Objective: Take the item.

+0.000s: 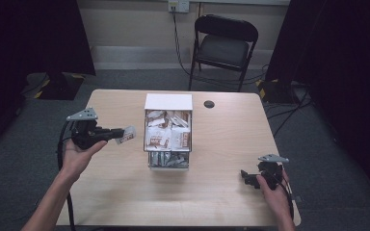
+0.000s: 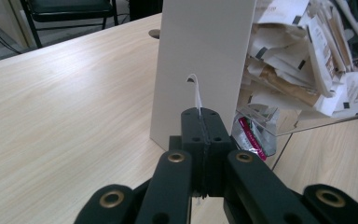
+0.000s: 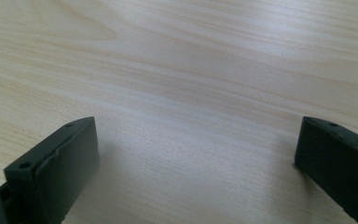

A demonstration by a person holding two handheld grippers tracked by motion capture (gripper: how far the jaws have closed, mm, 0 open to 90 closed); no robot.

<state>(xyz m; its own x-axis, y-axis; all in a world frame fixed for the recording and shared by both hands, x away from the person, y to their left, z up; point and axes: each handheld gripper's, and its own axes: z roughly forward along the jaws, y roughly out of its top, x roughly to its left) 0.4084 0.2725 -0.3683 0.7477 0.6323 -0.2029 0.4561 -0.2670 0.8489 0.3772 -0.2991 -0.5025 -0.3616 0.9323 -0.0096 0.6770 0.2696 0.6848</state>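
Note:
A white box point(image 1: 168, 102) stands at the middle of the wooden table point(image 1: 212, 202). Its clear front compartments are stuffed with several brown-and-white packets point(image 1: 167, 130). My left gripper point(image 1: 120, 133) hovers just left of the box, shut on one such packet point(image 1: 128, 136) that sticks out toward it. In the left gripper view the jaws point(image 2: 201, 116) are pressed together. The packet's thin white edge point(image 2: 197, 95) rises between them, in front of the box's white wall point(image 2: 200, 46). My right gripper point(image 1: 248, 177) rests low at the table's right front. Its jaws point(image 3: 198, 135) stand wide open over bare wood.
A red sachet point(image 2: 251, 140) lies in the box's lowest clear tray. A dark round cable hole point(image 1: 209, 104) is in the table behind the box. A black folding chair point(image 1: 224, 45) stands beyond the table, with cables on the floor around it.

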